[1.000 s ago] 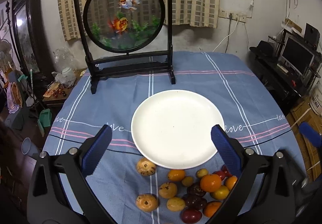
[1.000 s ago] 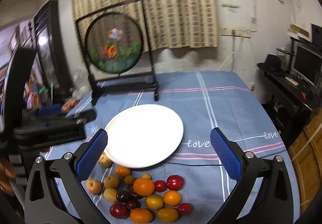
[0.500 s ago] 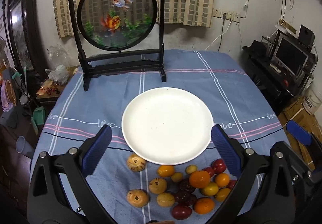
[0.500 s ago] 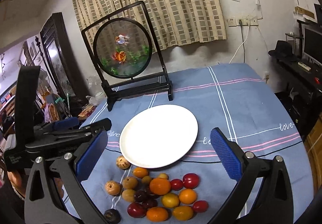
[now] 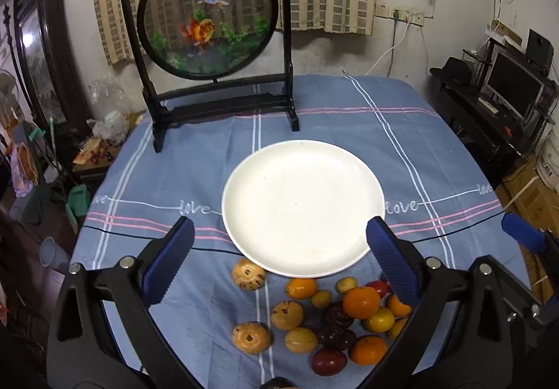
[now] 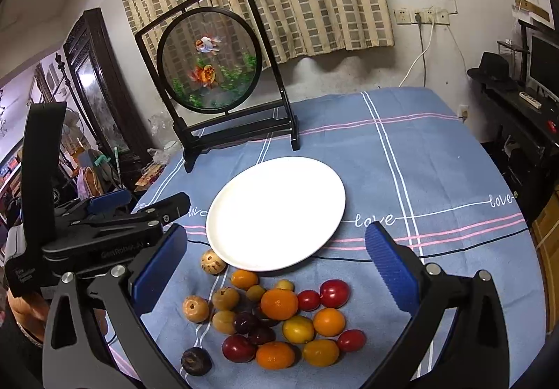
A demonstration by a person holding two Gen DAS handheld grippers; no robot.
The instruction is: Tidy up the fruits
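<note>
A pile of several small fruits [image 6: 276,319], orange, yellow, red, dark purple and tan, lies on the blue cloth just in front of an empty white plate [image 6: 276,211]. The pile also shows in the left wrist view [image 5: 325,322], below the plate [image 5: 304,204]. My left gripper [image 5: 279,266] is open and empty above the pile's near-left side. My right gripper [image 6: 276,266] is open and empty above the pile. The left gripper's body [image 6: 97,232] shows at the left of the right wrist view.
A black framed round goldfish screen [image 5: 209,39] stands at the back of the table behind the plate. The blue striped tablecloth [image 6: 419,162] covers the table. A desk with a monitor [image 5: 513,88] is off to the right, clutter to the left.
Both grippers have shifted slightly; the left view has drifted so plate and fruits sit a little further right. Both stay open and empty, and the fruits have not moved.
</note>
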